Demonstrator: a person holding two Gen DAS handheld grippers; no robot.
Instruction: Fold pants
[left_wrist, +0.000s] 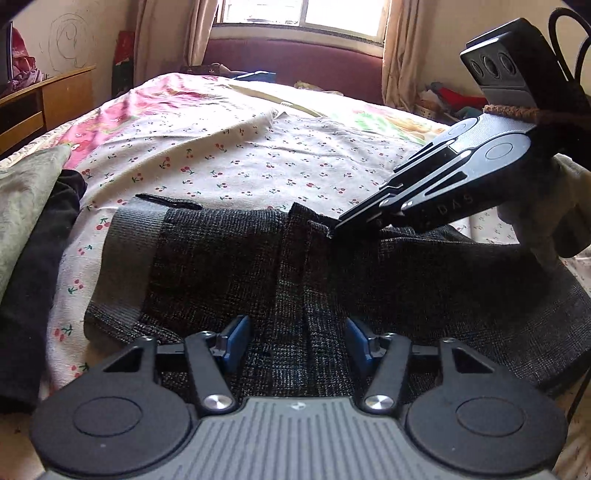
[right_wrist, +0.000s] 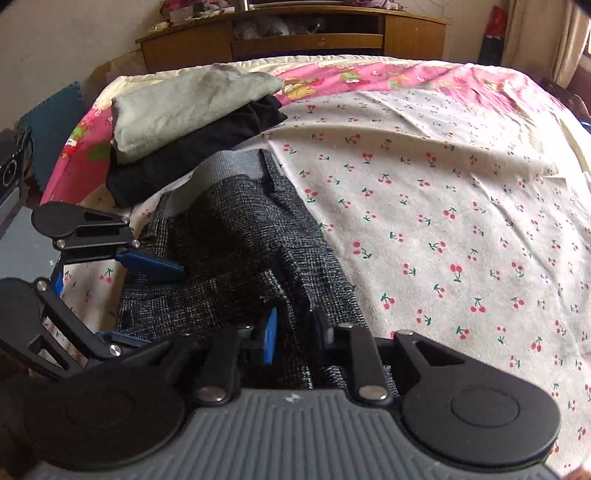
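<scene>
Dark grey checked pants (left_wrist: 258, 266) with a lighter grey waistband (left_wrist: 125, 254) lie folded across the near side of the bed. My left gripper (left_wrist: 297, 343) hovers open over their near edge, its blue pads (left_wrist: 236, 343) apart with cloth beneath them. My right gripper (left_wrist: 338, 225) reaches down from the right to the far edge, its jaws together on a fold of cloth. In the right wrist view the right gripper (right_wrist: 295, 332) pinches a ridge of the pants (right_wrist: 240, 240). The left gripper (right_wrist: 155, 306) stands open at the left beside the waistband (right_wrist: 236, 162).
The bed carries a white sheet with a cherry print (left_wrist: 229, 147) over a pink cover. A pile of folded grey-green and black garments (right_wrist: 184, 110) lies beside the waistband. A wooden cabinet (right_wrist: 295, 40) stands behind the bed. A gloved hand (left_wrist: 546, 214) holds the right gripper.
</scene>
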